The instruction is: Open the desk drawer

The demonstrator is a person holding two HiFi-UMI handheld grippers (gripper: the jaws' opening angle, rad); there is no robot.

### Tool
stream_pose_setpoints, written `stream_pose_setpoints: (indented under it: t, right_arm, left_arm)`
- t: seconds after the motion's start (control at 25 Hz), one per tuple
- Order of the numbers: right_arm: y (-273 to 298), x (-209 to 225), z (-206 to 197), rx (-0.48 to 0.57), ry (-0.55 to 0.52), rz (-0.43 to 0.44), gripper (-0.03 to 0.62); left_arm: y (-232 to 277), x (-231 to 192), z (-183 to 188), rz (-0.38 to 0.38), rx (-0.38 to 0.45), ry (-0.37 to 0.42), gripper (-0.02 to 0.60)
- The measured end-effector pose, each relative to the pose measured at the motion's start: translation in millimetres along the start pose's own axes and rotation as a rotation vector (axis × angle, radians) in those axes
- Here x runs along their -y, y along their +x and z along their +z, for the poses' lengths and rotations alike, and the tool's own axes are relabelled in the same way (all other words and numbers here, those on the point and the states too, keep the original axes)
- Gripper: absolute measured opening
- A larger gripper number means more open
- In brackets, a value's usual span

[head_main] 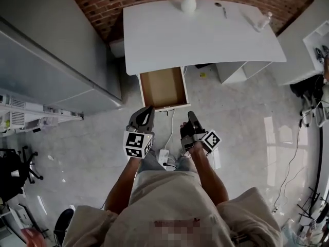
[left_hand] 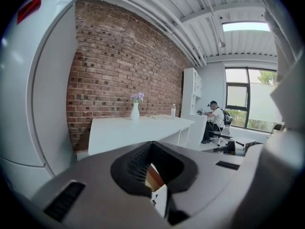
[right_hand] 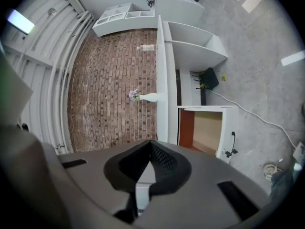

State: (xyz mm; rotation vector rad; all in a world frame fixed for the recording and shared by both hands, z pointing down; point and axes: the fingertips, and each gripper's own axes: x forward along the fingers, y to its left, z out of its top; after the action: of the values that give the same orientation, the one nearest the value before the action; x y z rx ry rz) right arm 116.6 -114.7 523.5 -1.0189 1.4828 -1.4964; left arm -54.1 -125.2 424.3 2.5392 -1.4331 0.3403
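wooden drawer (head_main: pixel 162 88) juts past desk (head_main: pixel 205 35) edge

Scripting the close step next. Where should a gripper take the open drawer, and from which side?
Best bet: grip the drawer by the top edge of its front panel, coming from above on the person's side. It is pulled out of the desk, top open, so that thin upright board is free to straddle. I can't make out a handle.

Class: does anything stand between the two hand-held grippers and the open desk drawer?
Nothing visible does. The left hand-held gripper and right hand-held gripper hang just before the open, empty drawer; a white cable lies on the floor beneath.
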Motion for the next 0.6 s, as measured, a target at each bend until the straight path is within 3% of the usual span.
stream_pose_setpoints:
  t: [0.24, 0.6]
  right_arm:
    - [-9, -35, -4, 0.000, -0.004, 0.020, 0.017]
    - [-9, -55, 18, -0.023, -0.073, 0.029, 0.017]
  left_arm:
    - [-14, 0, 41, 0.010, 0.054, 0.025, 0.011]
    - [-6, 18, 61, 0.005, 0.090, 0.036, 0.011]
